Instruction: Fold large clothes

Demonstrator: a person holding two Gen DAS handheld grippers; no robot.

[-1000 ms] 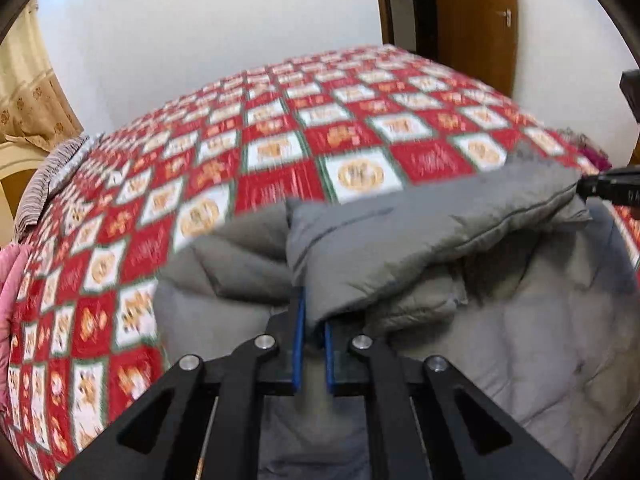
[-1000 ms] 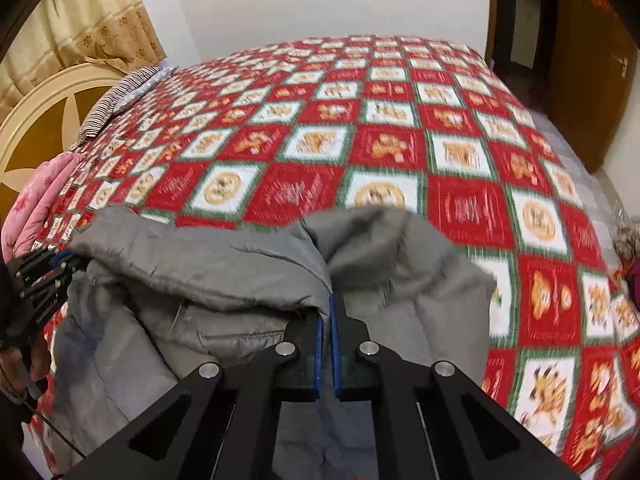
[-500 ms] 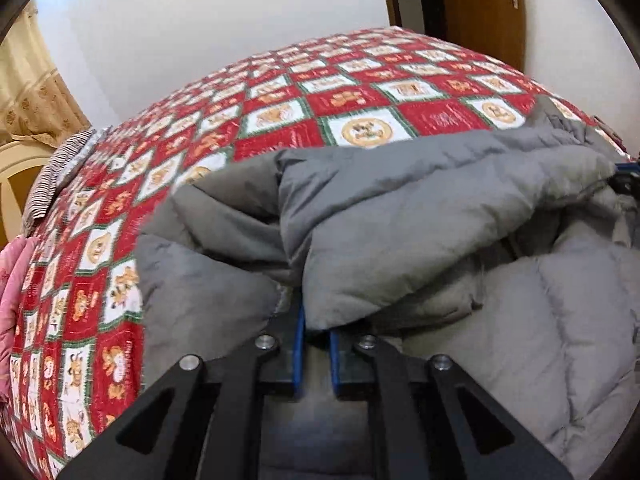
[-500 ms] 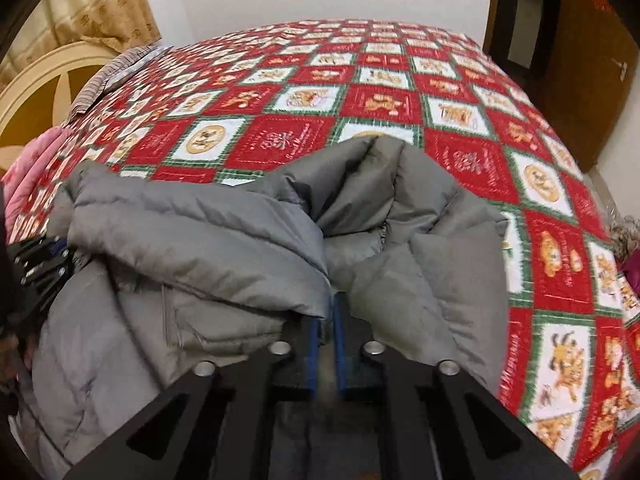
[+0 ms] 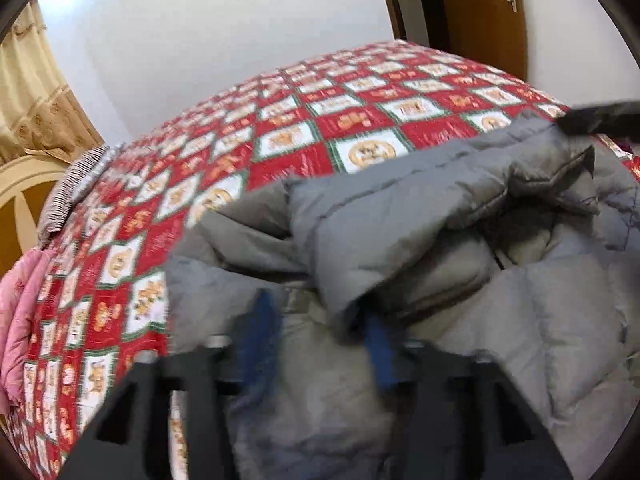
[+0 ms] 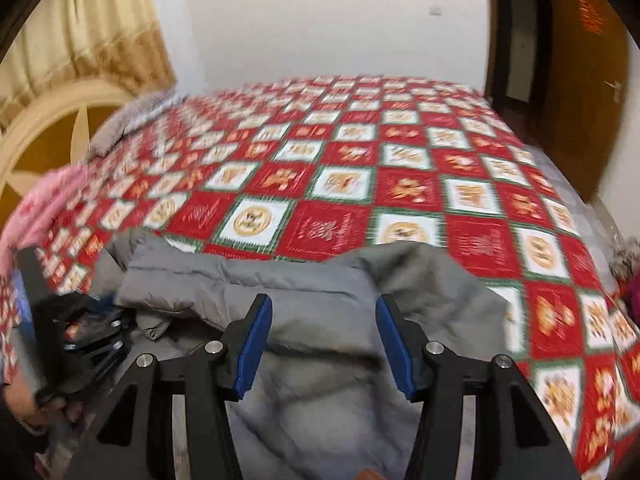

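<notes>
A grey padded jacket [image 6: 320, 292] lies on the near edge of a bed, on a quilt [image 6: 360, 168] of red and white squares. The jacket is doubled over on itself, its top layer folded toward the near side in a thick, puffy roll.

The right gripper [image 6: 324, 340] hangs just over that fold with its blue pads [image 6: 256, 336] spread apart. Its jaws have just been opening, and the grey cloth below them is free; neither pad presses on it.

The left gripper [image 5: 316, 344] is blurred in its own view, but its two blue pads [image 5: 256, 336] stand apart too, and its jaws have also just been opening. A flap of the jacket [image 5: 400, 240] droops down between them; whether it brushes the right-hand pad I cannot tell. From the right gripper's camera the left gripper [image 6: 92, 320] shows at the left edge, by the jacket's other end, with a hand [image 6: 24, 404] below it.

A pink blanket [image 6: 48, 204] and a striped pillow [image 6: 132, 124] lie at the head end, by a cream headboard [image 6: 44, 128]. A brown door [image 5: 484, 12] stands beyond the bed.
</notes>
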